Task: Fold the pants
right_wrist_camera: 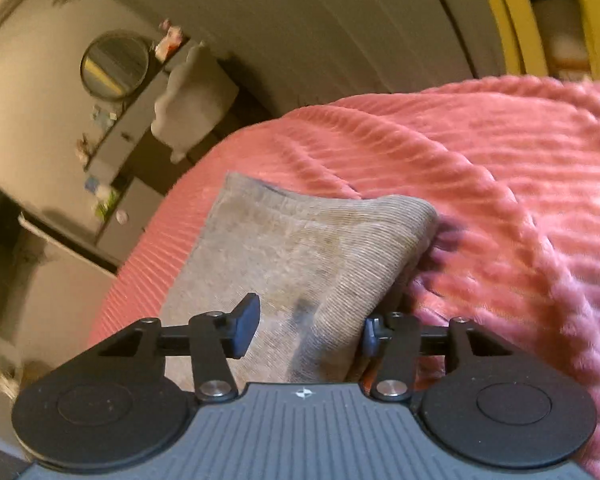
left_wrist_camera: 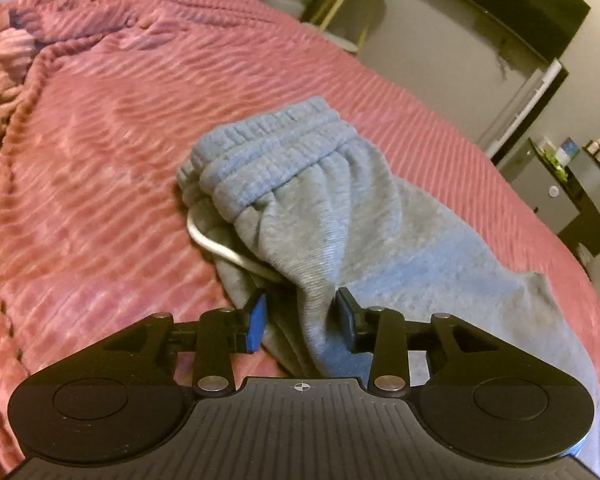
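Observation:
Grey sweatpants lie bunched on the pink ribbed bedspread. Their elastic waistband is at the far end, and a pale drawstring loops out beside it. My left gripper is open and straddles a raised fold of the grey cloth, with its pads apart on either side. In the right wrist view a folded leg end of the pants rests near the bed's edge. My right gripper is open over it, with cloth between the spread fingers and not pinched.
The bedspread is rumpled into a ridge on the right. Past the bed's edge are a grey dresser with small items, a round mirror and a white chair. A heap of pink blanket lies at the far left.

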Demonstrator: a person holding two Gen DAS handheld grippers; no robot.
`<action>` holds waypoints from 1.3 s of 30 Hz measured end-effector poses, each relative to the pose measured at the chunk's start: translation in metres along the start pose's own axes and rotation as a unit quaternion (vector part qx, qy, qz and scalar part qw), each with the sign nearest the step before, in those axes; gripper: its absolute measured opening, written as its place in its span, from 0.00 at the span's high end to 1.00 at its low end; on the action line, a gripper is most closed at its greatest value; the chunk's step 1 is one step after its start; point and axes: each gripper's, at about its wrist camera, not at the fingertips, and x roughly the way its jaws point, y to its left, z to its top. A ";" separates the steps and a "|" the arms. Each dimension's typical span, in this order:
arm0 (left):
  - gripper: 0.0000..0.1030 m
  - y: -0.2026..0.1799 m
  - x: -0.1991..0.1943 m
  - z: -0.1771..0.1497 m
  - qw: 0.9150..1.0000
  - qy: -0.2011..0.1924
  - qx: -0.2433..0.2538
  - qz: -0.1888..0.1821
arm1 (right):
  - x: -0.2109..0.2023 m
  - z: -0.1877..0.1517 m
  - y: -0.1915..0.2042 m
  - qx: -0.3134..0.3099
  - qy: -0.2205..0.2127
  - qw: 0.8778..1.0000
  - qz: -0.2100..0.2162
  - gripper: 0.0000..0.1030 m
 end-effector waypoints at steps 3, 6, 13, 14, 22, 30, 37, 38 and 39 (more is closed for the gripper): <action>0.70 -0.001 -0.001 0.001 1.000 -0.002 -0.004 0.004 | 0.007 0.001 0.020 -0.060 -0.003 0.998 -0.036 0.95; 0.81 -0.001 -0.004 -0.004 1.000 -0.001 -0.003 0.001 | 0.005 0.010 0.037 -0.094 -0.024 0.995 -0.022 0.96; 0.80 -0.006 -0.011 -0.014 0.999 -0.013 0.024 0.020 | -0.003 0.021 0.015 -0.102 -0.048 0.993 -0.031 0.89; 0.70 -0.009 -0.013 -0.015 0.999 -0.014 0.036 0.034 | 0.005 0.017 0.007 -0.117 -0.030 0.989 -0.082 0.85; 0.31 -0.059 -0.060 -0.017 0.983 -0.097 0.136 0.082 | -0.037 0.007 0.020 -0.095 -0.113 0.967 -0.206 0.36; 0.10 -0.170 -0.032 -0.056 0.967 -0.080 0.240 -0.028 | -0.005 -0.127 0.181 -0.297 0.037 0.952 0.066 0.33; 0.11 -0.163 0.022 -0.078 0.985 -0.025 0.170 0.013 | 0.027 -0.247 0.271 -0.522 0.078 0.828 0.189 0.33; 0.11 -0.157 0.028 -0.072 0.988 -0.011 0.151 0.020 | 0.040 -0.250 0.274 -0.530 0.087 0.822 0.189 0.33; 0.11 -0.150 0.033 -0.071 0.990 -0.003 0.136 0.026 | 0.056 -0.248 0.278 -0.546 0.095 0.815 0.169 0.32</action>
